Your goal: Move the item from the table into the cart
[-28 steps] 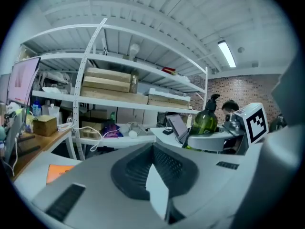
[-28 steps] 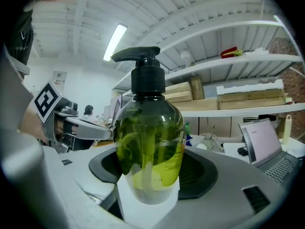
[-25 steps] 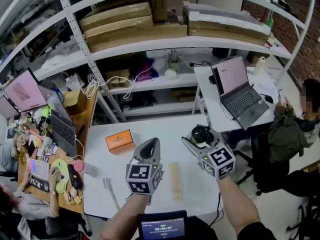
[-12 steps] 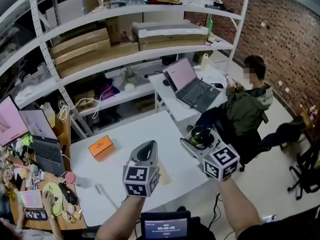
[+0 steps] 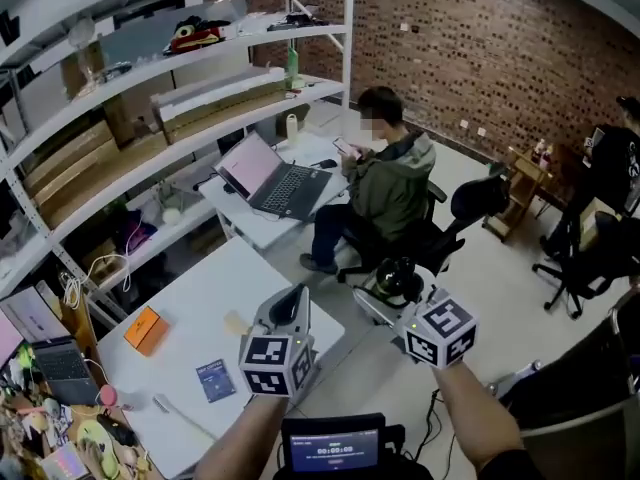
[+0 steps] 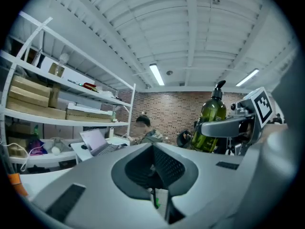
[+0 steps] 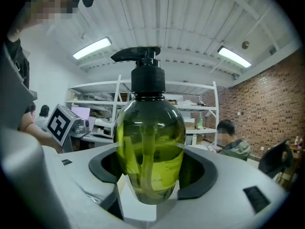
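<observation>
A round green pump bottle (image 7: 150,151) with a black pump head stands upright between the jaws of my right gripper (image 7: 148,202), which is shut on its lower body. In the head view the bottle (image 5: 397,277) and right gripper (image 5: 392,294) hang in the air past the right edge of the white table (image 5: 200,298), above the floor. My left gripper (image 5: 288,306) is beside it at the left, over the table's corner, jaws together with nothing in them. From the left gripper view (image 6: 155,175) the bottle (image 6: 212,123) shows at the right.
On the table lie an orange box (image 5: 143,329), a blue booklet (image 5: 214,379) and a white brush (image 5: 170,408). A seated person (image 5: 385,183) works at a desk with a laptop (image 5: 270,178). Office chairs (image 5: 480,203) stand ahead. A dark rimmed object (image 5: 590,388) fills the lower right.
The view has swung right, from the table and shelves to the brick wall. Both grippers have moved off the table's middle past its right edge, the bottle still held in the right one.
</observation>
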`<state>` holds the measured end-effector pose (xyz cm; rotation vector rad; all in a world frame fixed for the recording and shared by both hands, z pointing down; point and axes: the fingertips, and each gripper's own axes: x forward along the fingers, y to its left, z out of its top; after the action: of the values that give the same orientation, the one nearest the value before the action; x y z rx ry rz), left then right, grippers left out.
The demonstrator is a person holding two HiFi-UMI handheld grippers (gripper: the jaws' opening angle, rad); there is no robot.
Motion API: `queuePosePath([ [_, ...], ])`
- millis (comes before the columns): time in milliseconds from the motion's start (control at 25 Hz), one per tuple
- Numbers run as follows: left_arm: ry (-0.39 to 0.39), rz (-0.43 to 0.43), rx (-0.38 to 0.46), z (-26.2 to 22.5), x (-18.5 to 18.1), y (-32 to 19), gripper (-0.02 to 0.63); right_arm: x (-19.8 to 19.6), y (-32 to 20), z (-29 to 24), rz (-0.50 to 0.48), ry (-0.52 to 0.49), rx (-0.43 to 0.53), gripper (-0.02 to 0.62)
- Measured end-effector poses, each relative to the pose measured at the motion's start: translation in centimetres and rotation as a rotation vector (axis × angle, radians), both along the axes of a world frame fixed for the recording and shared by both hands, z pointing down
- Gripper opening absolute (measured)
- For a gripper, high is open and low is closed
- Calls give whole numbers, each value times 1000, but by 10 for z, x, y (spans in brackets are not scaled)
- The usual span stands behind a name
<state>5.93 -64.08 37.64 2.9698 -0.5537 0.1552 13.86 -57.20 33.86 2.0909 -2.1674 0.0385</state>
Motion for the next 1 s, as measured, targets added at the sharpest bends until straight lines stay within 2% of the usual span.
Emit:
queuePosePath([
  [400, 22, 368, 54, -19, 143, 240, 3, 104, 264, -17, 328, 18, 32, 298],
  [760, 34, 715, 71, -20, 228, 390, 3, 164, 443, -11, 722, -15, 61, 298],
  [1000, 36, 938, 66, -17, 268, 508, 3, 175, 575, -6, 981, -32, 69, 298],
])
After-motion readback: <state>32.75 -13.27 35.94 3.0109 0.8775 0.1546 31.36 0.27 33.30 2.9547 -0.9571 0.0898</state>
